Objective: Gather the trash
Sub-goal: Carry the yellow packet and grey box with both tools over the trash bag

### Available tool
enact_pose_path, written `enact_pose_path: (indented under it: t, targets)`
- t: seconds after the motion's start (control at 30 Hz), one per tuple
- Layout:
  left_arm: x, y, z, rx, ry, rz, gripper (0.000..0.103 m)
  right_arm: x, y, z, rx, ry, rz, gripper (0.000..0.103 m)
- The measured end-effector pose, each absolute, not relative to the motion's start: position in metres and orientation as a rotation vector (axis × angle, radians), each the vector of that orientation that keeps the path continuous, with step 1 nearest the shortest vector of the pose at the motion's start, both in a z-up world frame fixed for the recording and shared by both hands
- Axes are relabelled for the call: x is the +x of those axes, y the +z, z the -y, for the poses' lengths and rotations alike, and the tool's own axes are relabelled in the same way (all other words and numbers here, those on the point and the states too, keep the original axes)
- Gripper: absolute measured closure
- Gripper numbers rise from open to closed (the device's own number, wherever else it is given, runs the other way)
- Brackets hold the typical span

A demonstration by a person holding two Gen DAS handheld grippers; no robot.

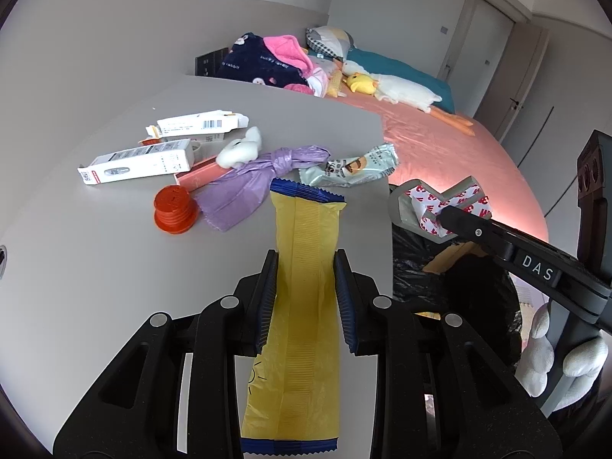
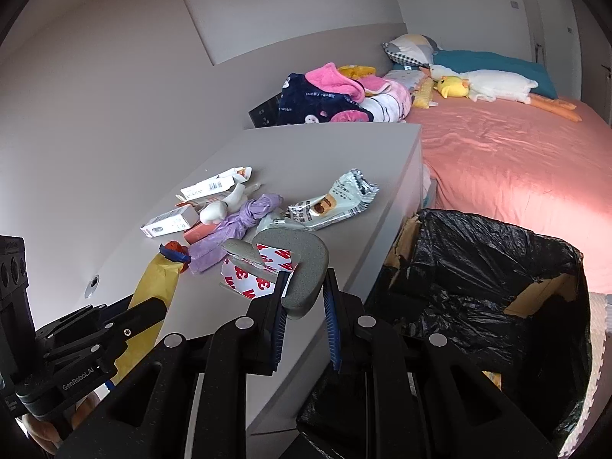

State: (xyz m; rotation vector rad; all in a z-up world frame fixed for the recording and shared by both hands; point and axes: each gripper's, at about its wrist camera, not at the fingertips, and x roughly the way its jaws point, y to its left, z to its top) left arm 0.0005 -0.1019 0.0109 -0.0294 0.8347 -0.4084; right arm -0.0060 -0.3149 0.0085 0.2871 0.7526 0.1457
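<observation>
left gripper (image 1: 306,298) clamped on a yellow wrapper (image 1: 302,306), right gripper (image 2: 304,306) clamped on a grey foam piece (image 2: 302,264), both above the grey table (image 2: 344,153); next, likely carry them right to the black-lined bin (image 2: 478,260); more litter beyond.

The left wrist view looks forward and downward along its own left gripper (image 1: 306,298), close above the grey cabinet top (image 1: 95,267), facing the far wall and the pink bed (image 1: 459,153) beyond. The right wrist view looks the same way along the right gripper (image 2: 304,321), set nearer the cabinet's edge, with the black-lined trash box (image 2: 497,267) close at its right. Both views share the litter on the cabinet top, the bed and its plush goose (image 1: 401,88). Each camera also sees the other gripper: the right one enters the left view from the right, the left one enters the right view at lower left.
</observation>
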Motion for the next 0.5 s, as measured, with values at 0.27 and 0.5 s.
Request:
enact_pose_path:
  t: [0.27, 0.5]
  targets:
    - [-0.004, 0.009, 0.138, -0.017, -0.458, -0.844, 0.074, -0.023, 0.008, 0.349, 0.308, 0.100, -0.741, 0.083]
    - [-0.005, 0.010, 0.166, 0.004, -0.506, -0.843, 0.074, -0.035, 0.005, 0.374, 0.327, 0.052, -0.735, 0.083]
